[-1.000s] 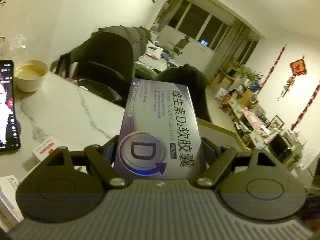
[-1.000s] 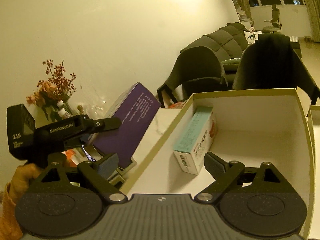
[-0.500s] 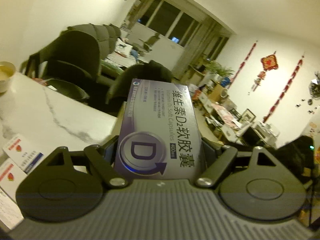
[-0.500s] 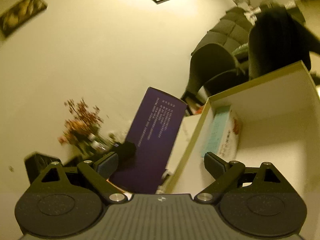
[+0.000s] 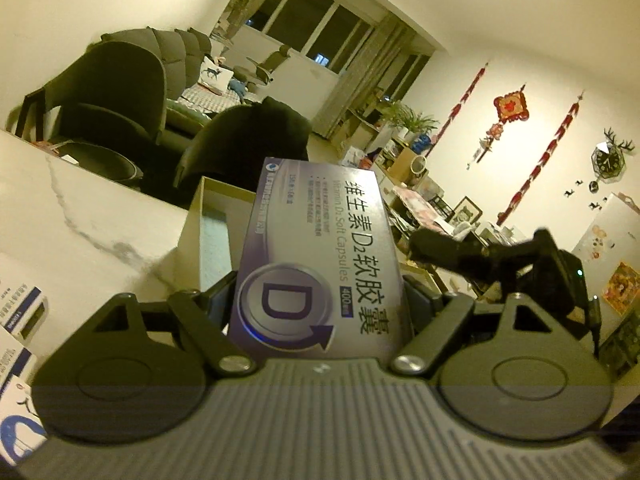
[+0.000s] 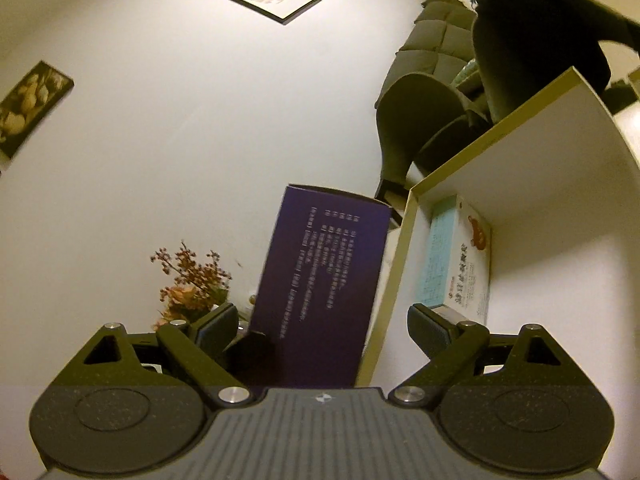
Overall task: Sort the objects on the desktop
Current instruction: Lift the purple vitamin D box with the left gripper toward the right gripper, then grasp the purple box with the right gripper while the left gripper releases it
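Left wrist view, left to right. Small white cartons [image 5: 18,320]: lower left edge, lying on the marble table [image 5: 80,216]. Left gripper [image 5: 320,300]: fingers closed onto the sides of a purple vitamin D box [image 5: 320,264] (printed face up), centre frame, held above the table. Open cardboard box [image 5: 208,216]: just behind it.

Right wrist view. Dried flowers [image 6: 192,280]: lower left. Purple box's back face [image 6: 320,300]: centre, upright. Right gripper [image 6: 320,324]: fingers spread wide, gripping nothing. Teal medicine carton [image 6: 460,256]: right, inside the cardboard box [image 6: 560,140], against its wall.
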{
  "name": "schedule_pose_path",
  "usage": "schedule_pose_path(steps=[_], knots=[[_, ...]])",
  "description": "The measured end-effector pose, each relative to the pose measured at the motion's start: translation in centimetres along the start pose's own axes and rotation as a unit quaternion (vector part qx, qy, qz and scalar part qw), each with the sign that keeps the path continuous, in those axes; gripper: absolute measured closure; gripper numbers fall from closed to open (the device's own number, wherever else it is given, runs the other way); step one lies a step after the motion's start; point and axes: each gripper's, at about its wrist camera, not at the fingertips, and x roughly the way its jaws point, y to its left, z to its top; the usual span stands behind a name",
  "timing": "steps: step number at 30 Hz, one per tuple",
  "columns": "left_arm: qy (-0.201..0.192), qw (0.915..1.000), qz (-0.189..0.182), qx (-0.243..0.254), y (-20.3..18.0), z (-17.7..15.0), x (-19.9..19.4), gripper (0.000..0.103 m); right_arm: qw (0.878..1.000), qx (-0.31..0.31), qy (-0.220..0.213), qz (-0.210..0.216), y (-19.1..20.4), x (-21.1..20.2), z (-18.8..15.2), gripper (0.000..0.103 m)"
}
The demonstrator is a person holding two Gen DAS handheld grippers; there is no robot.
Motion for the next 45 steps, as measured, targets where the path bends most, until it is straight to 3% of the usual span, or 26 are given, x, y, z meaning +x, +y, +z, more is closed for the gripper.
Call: schedule_pose_path(steps=[3, 9, 14, 20, 27, 31, 45], knots=[[0.005, 0.9999, -0.013, 0.001, -0.3, -0.3, 0.2, 0.020, 1.000, 0.016, 0.004, 0.017, -0.2, 0.1, 0.1, 0.011], [0.015, 0.9997, -0.019, 0.006, -0.6, -0.6, 0.8, 0.020, 0.999, 0.031, 0.007, 0.011, -0.7, 0.4, 0.0, 0.015], [0.019, 0.9997, -0.014, 0.009, -0.5, -0.8, 1.0, 0.020, 0.999, 0.047, 0.007, -0.002, -1.4, 0.5, -0.1, 0.030], [0.024, 0.9996, -0.012, 0.006, -0.5, -1.0, 1.3, 0.019, 0.998, 0.062, 0.003, -0.014, -2.0, 0.8, -0.2, 0.034], [0.027, 0.9993, -0.026, 0.001, -0.3, -1.0, 1.5, 0.014, 0.998, 0.051, -0.005, -0.026, -1.7, 1.0, -0.1, 0.035], [0.023, 0.9995, -0.021, 0.008, -0.3, -1.0, 1.4, 0.007, 0.998, 0.043, -0.012, -0.044, -1.7, 0.9, 0.2, 0.036], [0.024, 0.9996, -0.016, -0.008, 0.6, -1.4, 1.0, 0.003, 0.995, 0.034, -0.027, -0.094, -2.3, 0.2, 1.8, 0.036]])
